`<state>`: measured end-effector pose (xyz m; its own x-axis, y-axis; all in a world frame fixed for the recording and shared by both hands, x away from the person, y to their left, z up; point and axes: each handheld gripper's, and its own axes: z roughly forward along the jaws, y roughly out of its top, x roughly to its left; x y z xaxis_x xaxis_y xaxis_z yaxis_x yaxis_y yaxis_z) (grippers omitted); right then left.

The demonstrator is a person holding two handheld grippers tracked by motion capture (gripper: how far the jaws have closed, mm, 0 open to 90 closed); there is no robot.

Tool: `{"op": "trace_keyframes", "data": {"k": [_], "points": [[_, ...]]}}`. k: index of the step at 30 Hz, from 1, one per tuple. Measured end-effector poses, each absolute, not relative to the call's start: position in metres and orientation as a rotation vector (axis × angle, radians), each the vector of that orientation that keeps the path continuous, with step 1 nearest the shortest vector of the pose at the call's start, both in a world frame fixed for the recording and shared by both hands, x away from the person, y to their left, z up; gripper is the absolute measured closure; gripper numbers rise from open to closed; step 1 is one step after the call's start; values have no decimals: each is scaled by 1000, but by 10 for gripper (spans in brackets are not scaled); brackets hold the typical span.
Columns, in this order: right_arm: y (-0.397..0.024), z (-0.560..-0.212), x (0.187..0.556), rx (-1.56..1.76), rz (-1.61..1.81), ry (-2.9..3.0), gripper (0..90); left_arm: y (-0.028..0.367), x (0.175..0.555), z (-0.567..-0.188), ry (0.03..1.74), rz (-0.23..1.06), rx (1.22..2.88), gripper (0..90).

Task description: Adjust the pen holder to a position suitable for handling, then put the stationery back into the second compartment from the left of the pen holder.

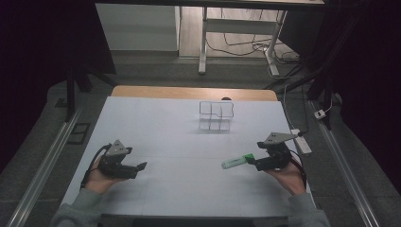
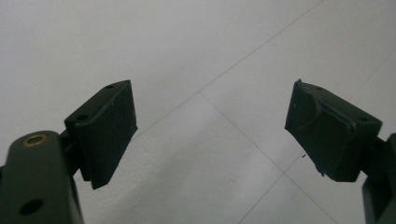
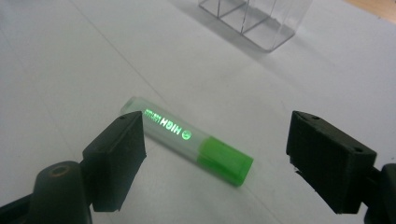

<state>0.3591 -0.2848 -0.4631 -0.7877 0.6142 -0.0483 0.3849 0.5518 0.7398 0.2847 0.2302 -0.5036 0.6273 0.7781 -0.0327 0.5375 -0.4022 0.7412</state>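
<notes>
A green highlighter (image 1: 238,161) lies flat on the white table sheet, its green cap toward my right gripper (image 1: 254,163). In the right gripper view the highlighter (image 3: 189,140) rests on the sheet between and just beyond the open jaws of my right gripper (image 3: 215,149), touching neither. A clear plastic organiser (image 1: 216,116) with several compartments stands toward the table's far side; its corner (image 3: 254,18) shows at the top of the right gripper view. My left gripper (image 1: 140,167) rests at the front left, and its own view shows the left gripper (image 2: 210,130) open over bare sheet.
The white sheet (image 1: 179,142) covers most of the wooden table (image 1: 189,92). A white power strip (image 1: 301,141) lies off the right edge. Table legs and cables stand on the floor beyond.
</notes>
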Motion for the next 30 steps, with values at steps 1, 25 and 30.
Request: {"op": "trace_keyframes", "data": {"k": [1, 25, 30], "points": [[-285, -463, 359, 826, 1078, 2489, 192, 230, 285, -504, 1026, 414, 2106, 162], [-277, -441, 373, 784, 1087, 2484, 197, 226, 285, -501, 1003, 417, 2123, 161], [-274, -436, 375, 720, 1051, 2540, 200, 226, 287, -500, 1006, 418, 2113, 161]]}}
